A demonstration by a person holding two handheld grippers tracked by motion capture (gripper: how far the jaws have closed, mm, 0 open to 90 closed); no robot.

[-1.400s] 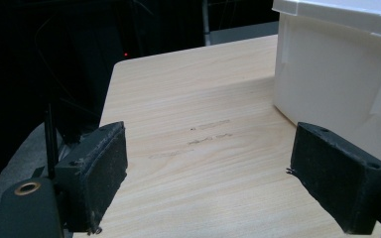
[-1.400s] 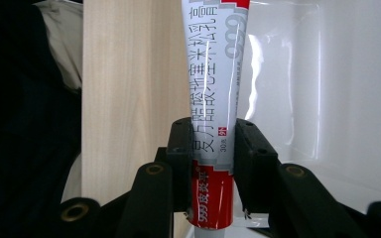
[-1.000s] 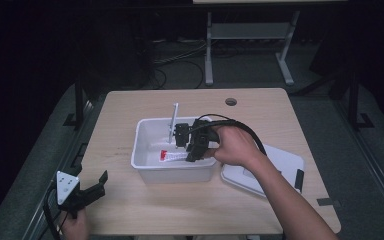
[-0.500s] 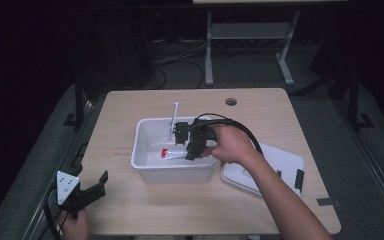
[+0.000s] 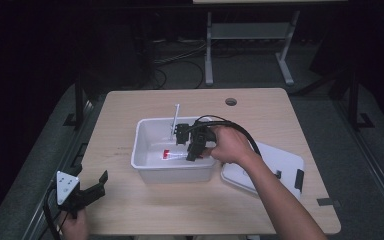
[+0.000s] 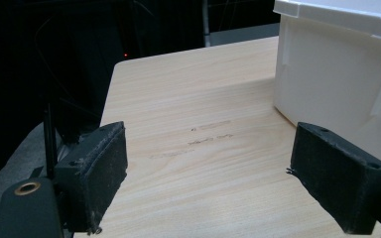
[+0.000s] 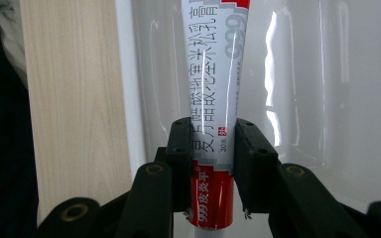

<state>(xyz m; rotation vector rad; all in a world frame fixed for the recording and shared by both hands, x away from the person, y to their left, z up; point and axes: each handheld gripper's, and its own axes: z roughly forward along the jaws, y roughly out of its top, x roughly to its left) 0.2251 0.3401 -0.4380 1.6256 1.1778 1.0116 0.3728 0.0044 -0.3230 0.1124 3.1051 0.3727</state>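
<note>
The right gripper (image 7: 212, 163) has its two black jaws drawn in close on a white and red tube (image 7: 217, 99); the pads press the tube from both sides just above its red end, and the printed white length runs on away from the jaws. In the high view that right gripper (image 5: 192, 150) reaches down into the white bin (image 5: 150, 172), with the tube (image 5: 172, 155) low inside, toward the bin's near wall and lying roughly along it. The tube's red end (image 5: 166, 154) points at the bin's left wall. Whether the tube rests on the bin floor or hangs just above it cannot be told. A thin white stick (image 5: 174, 118) leans against the bin's far wall, close behind the gripper.

The left gripper (image 6: 208, 178) has its jaws spread wide with nothing between them but bare wood; it hovers at the table's (image 5: 130, 107) near left corner, where the high view shows the left gripper (image 5: 82, 192) in the person's hand. Its right pad sits just beside the bin's outer wall (image 6: 327, 74) without touching it.

The bin stands mid-table. A white lid (image 5: 275, 165) lies flat just right of it, toward the near right edge. Open wood runs along the far edge and the left side.
</note>
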